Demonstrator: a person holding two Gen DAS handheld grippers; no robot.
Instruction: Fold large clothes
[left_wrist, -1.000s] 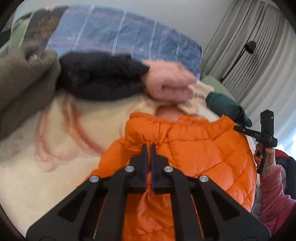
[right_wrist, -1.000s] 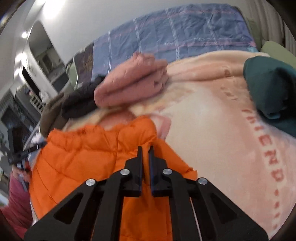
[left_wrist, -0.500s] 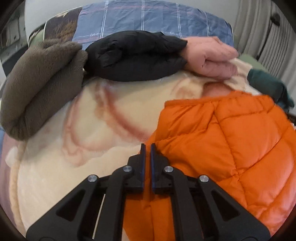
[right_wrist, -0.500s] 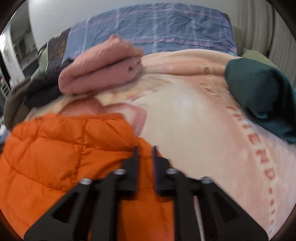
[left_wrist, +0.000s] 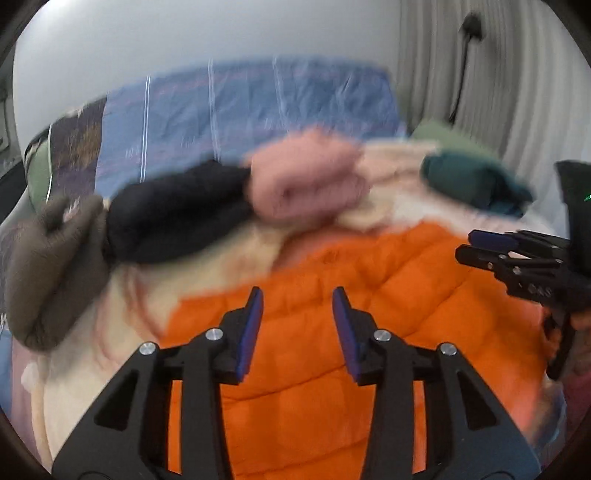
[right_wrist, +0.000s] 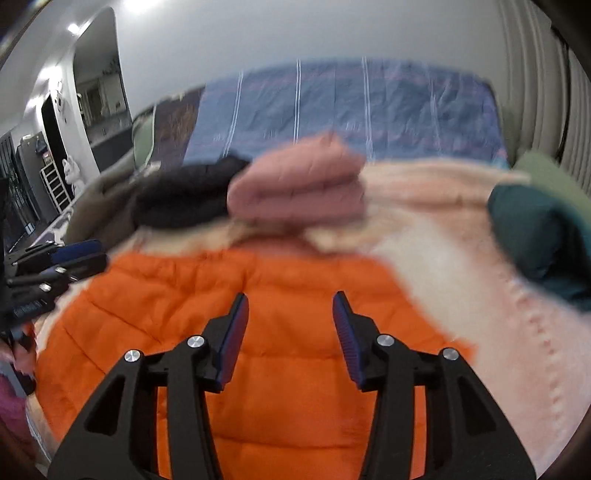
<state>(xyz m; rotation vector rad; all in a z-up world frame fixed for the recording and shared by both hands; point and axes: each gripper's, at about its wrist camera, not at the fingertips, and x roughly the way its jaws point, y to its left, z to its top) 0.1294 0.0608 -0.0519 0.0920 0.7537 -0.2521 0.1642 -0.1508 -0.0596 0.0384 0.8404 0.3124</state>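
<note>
An orange puffer jacket (left_wrist: 332, 295) lies spread on a cream blanket (left_wrist: 92, 369) on the bed; it also shows in the right wrist view (right_wrist: 258, 302). My left gripper (left_wrist: 297, 295) is open and empty, held above the jacket's left part. My right gripper (right_wrist: 290, 299) is open and empty above the jacket's right part. Each gripper shows in the other's view: the right one at the right edge (left_wrist: 476, 245), the left one at the left edge (right_wrist: 85, 253). Both views are motion-blurred.
Folded clothes line the far side: a brown fleece (left_wrist: 48, 266), a black garment (left_wrist: 173, 214), a pink garment (left_wrist: 306, 184) and a dark green one (left_wrist: 476, 184). A blue plaid quilt (left_wrist: 258, 107) lies behind. Curtains (left_wrist: 498, 92) hang on the right.
Both grippers were shut on the orange jacket; they have opened, let it go and lifted up and back. The jacket now lies flat on the blanket.
</note>
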